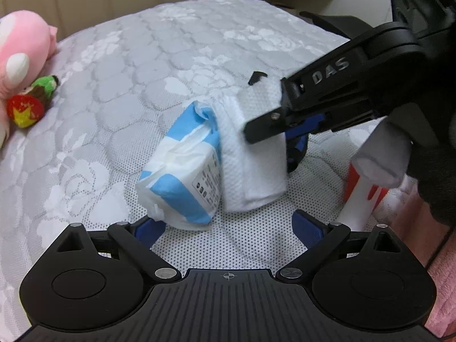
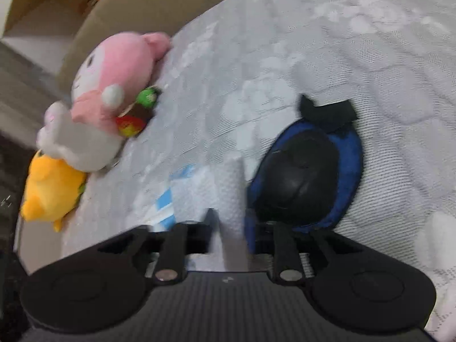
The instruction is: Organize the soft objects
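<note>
Left wrist view: right gripper [image 1: 273,108] has its jaws astride a folded white tissue stack [image 1: 256,165], loosened, beside the blue-and-white tissue pack [image 1: 182,171] on the mattress [image 1: 128,71]. Release step, likely; next, back away cleanly. Left gripper [image 1: 228,228] jaws open, empty.

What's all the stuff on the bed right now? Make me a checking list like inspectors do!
Surface: quilted grey-white mattress.
Job's things: blue-and-white tissue pack against a white folded cloth; pink plush, yellow plush and small strawberry toy near the edge.
Clutter: blue-and-black soft thing; red-and-white item, too hidden to name.
Grippers: left hand-held gripper open, empty; right hand-held gripper straddles the cloth, grip unclear.
Cables: nothing seen.
Surroundings: cardboard box beyond the plushes; pink fabric at one side.
</note>
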